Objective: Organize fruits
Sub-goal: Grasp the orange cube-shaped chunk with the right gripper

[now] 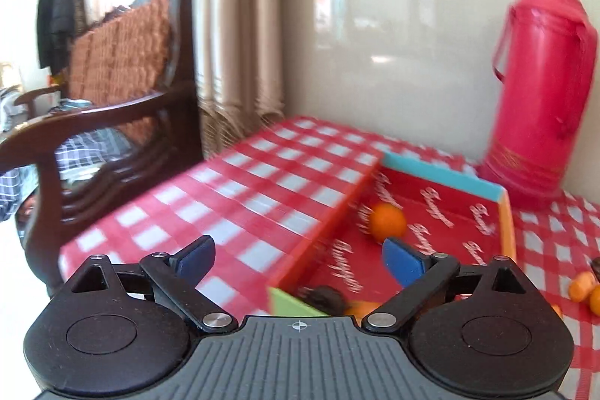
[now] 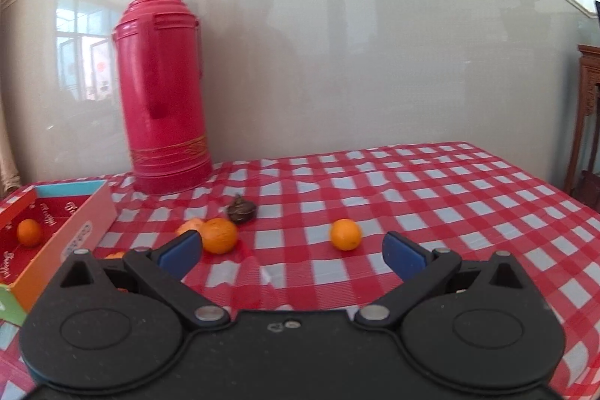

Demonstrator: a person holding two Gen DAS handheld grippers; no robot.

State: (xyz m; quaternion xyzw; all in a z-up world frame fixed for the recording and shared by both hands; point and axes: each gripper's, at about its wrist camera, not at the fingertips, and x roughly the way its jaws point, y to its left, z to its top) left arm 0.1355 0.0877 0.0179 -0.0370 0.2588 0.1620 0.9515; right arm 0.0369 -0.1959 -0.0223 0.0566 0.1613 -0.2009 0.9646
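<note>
Orange (image 1: 388, 220) lies just beyond left fingers (image 1: 403, 259).

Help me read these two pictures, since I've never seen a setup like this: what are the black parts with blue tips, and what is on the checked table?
Those are hand-held tongs, one in each of a person's hands, each with a camera looking along its blue tips. One picture is from the left tongs, the other from the right tongs. Both stand open and hold nothing. On the checked tablecloth stand a red flask and a shallow red box with an orange inside. Outside the box lie a lone orange, another orange and a small dark fruit.
</note>
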